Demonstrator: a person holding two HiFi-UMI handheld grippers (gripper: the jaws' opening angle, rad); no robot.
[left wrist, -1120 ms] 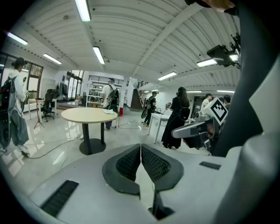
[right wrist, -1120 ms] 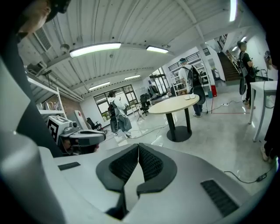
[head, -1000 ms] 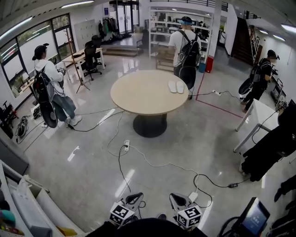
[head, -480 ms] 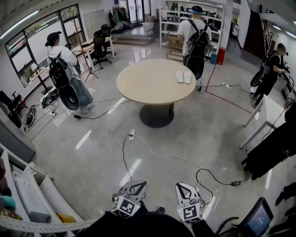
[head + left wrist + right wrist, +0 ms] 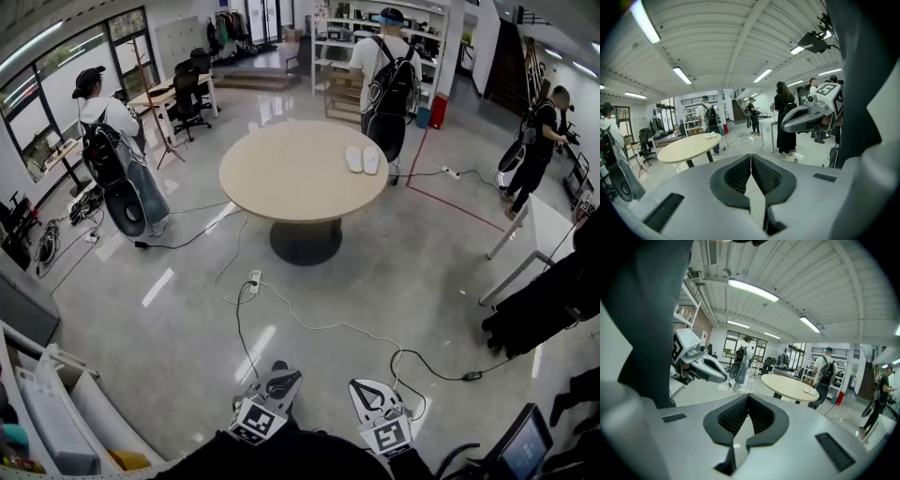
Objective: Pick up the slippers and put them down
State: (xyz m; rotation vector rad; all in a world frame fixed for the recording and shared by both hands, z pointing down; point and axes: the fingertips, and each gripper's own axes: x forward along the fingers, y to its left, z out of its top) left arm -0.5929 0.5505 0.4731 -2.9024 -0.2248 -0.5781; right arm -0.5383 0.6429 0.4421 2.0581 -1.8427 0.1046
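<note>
A pair of white slippers (image 5: pixel 362 159) lies side by side near the far right edge of a round beige table (image 5: pixel 281 173). They show small and far off in the left gripper view as the slippers (image 5: pixel 711 135) and in the right gripper view as the slippers (image 5: pixel 813 391). My left gripper (image 5: pixel 278 384) and right gripper (image 5: pixel 367 400) hang close to my body at the bottom of the head view, far from the table. Both are shut with nothing between the jaws. In each gripper view the other gripper appears alongside.
Cables and a power strip (image 5: pixel 254 278) run over the glossy floor between me and the table. One person with a backpack (image 5: pixel 384 80) stands just behind the table, another (image 5: pixel 112 159) at the left, a third (image 5: pixel 534 141) at the right. A white table (image 5: pixel 534 230) stands at right.
The table and slippers have shifted slightly in the head view as I moved across the floor. Both grippers have rolled and stay shut and empty. The person at left has stepped.
</note>
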